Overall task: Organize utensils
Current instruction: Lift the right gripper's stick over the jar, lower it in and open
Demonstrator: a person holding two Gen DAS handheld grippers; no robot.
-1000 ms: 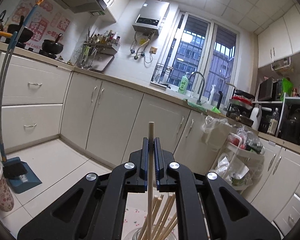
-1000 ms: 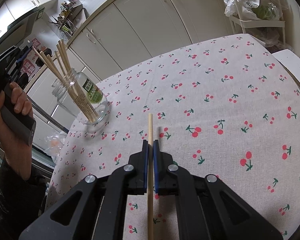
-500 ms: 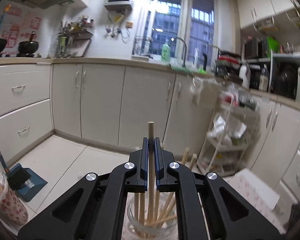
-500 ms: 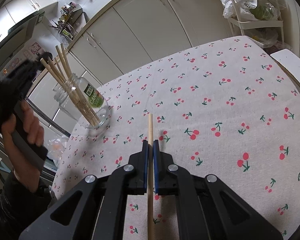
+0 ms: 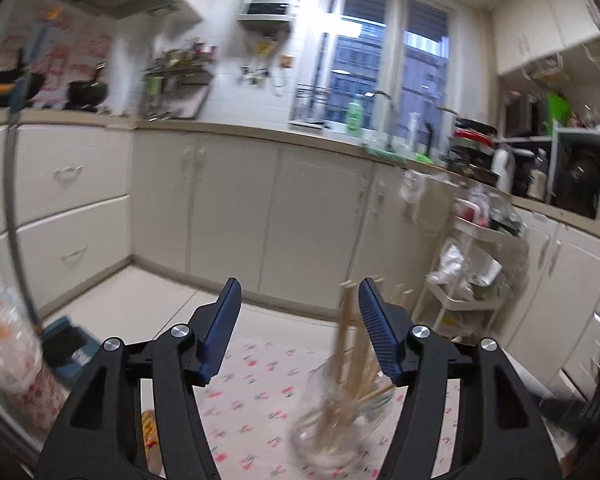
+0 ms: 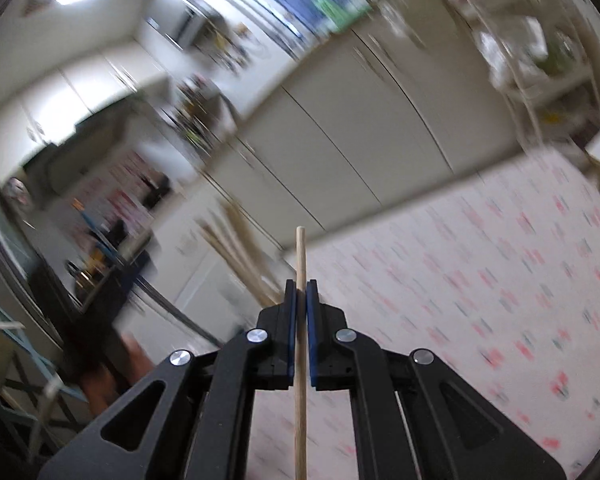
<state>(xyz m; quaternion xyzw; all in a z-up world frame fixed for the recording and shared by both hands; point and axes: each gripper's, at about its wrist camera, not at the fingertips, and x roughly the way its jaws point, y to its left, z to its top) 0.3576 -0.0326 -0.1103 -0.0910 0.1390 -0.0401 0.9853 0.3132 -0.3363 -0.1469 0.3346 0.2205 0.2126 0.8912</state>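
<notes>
Wooden chopsticks [image 5: 350, 354] stand bunched in the glass jar [image 5: 340, 428], and the jar sits on the worktop [image 5: 260, 392] with its cherry cloth. Your left tool [image 5: 298, 322] is spread wide with nothing in it, and the jar is low and a bit to the right, partly behind the right finger. Your right tool [image 6: 300, 300] is clenched on one more chopstick [image 6: 300, 360], which points up and away from you between the blue pads [image 6: 291, 328]. That view is very blurry, so you seem to be swinging it fast. I think you are on the step of carrying this chopstick over to the jar, where the other sticks [image 6: 240, 256] show to the left. Next, you need to slow down, tip the stick so it points down, line it up over the mouth of the jar, and let go. Be gentle so you don't bump the other sticks or knock the jar over.
</notes>
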